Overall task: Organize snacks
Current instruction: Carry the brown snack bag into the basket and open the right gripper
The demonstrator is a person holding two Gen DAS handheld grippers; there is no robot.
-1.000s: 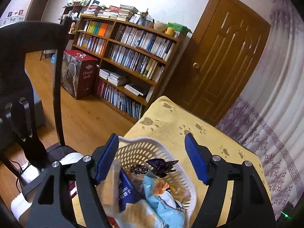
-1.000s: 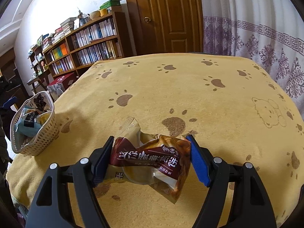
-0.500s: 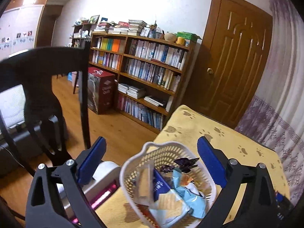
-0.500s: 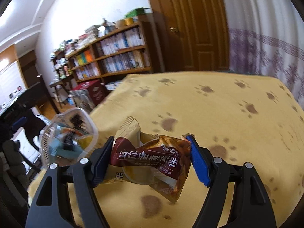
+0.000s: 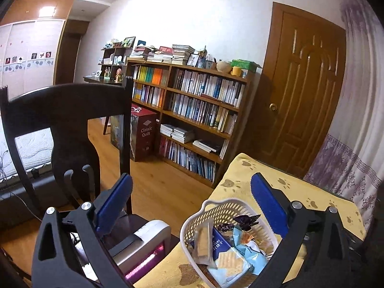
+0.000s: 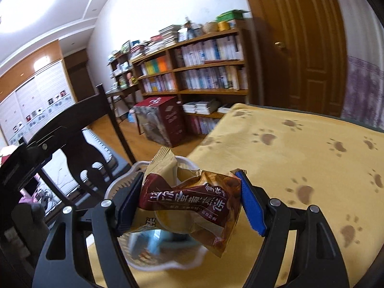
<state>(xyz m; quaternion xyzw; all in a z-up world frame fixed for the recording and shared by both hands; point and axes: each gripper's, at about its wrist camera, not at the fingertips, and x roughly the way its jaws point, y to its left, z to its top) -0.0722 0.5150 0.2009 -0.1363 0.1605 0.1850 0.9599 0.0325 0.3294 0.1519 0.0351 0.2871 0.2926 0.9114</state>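
Our right gripper (image 6: pixel 189 199) pinches a crinkled brown-and-gold snack packet (image 6: pixel 192 199) above the white plastic lattice basket (image 6: pixel 124 182). Our left gripper (image 5: pixel 192 204) stands spread and empty over that basket (image 5: pixel 216 210) at the near-left table (image 5: pixel 300 189) corner.

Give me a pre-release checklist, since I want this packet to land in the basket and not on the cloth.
1. Right gripper shut on the brown snack packet: ok.
2. Packet over the white basket: ok; rim shows directly behind and beneath it.
3. Room left in the basket: cannot tell; snacks already piled high.
4. Left gripper open, holding nothing: ok.
5. Left gripper clear of the drop path: cannot tell.
6. Basket sits on the yellow cloth: ok, though near its edge.
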